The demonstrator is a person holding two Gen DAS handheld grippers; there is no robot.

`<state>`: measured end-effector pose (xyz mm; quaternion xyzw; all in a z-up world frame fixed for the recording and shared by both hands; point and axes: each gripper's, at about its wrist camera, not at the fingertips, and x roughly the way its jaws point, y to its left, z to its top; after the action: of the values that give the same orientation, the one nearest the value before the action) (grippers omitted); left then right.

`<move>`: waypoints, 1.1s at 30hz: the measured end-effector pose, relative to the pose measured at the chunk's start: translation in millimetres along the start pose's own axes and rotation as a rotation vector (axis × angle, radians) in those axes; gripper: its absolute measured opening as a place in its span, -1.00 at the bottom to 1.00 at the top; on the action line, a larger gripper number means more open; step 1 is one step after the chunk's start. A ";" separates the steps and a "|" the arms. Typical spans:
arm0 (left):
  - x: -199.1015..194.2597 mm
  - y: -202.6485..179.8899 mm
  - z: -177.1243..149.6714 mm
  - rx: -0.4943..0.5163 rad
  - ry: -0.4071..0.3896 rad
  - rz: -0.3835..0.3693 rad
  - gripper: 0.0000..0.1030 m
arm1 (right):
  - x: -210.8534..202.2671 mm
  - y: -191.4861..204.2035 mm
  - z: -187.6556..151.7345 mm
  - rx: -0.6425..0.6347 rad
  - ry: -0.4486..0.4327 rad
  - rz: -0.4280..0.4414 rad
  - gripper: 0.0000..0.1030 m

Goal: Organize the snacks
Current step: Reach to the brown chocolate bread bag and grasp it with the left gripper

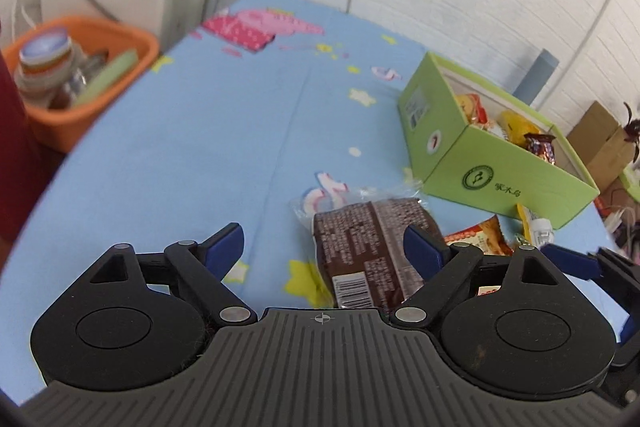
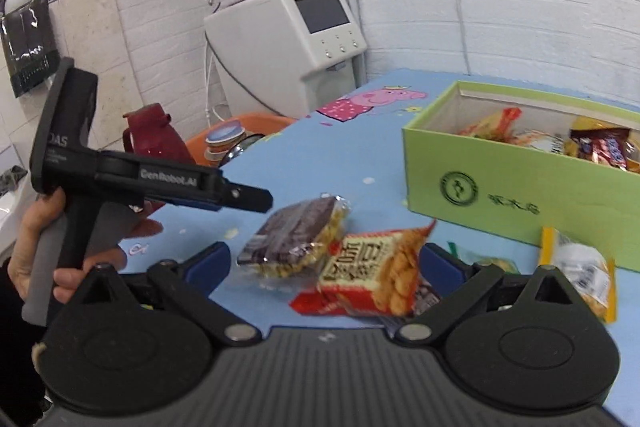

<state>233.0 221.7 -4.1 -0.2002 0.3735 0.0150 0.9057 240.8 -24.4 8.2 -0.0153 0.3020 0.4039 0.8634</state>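
- While several packets already lie in the green box (image 2: 516,183), near the table's far right corner, we judge the sorting partly done.
- Loose snacks remain on the blue cloth (image 1: 180,155) before the box's near side: a brown cake packet (image 2: 294,237), a red-orange cracker packet (image 2: 370,273) touching it, and a yellow-edged packet (image 2: 580,273) nearer the box.
- Our left gripper (image 1: 324,247) stands wide apart, empty, with the brown packet just beyond its right finger.
- Our right gripper (image 2: 324,265) is likewise spread, gripping nothing, the cracker packet between its fingers untouched.
- Off the table's left edge sits an orange basin (image 1: 96,95) of jars.
- We reckon at least three packets still need boxing.
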 end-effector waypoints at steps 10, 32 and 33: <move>47.0 -0.3 56.1 0.152 0.035 -0.121 0.52 | 13.3 33.4 -18.5 0.017 0.001 0.013 0.93; 3.9 -28.2 -50.4 0.136 0.058 -0.006 0.33 | 5.6 33.7 -49.5 0.245 0.046 0.005 0.93; -0.3 -33.9 -59.4 0.112 0.041 0.025 0.37 | -5.8 30.0 -54.0 0.245 0.043 -0.014 0.93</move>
<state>199.0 168.4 -30.0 -0.1448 0.3949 0.0011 0.9073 189.3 -22.9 -26.2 0.0797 0.3673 0.3573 0.8550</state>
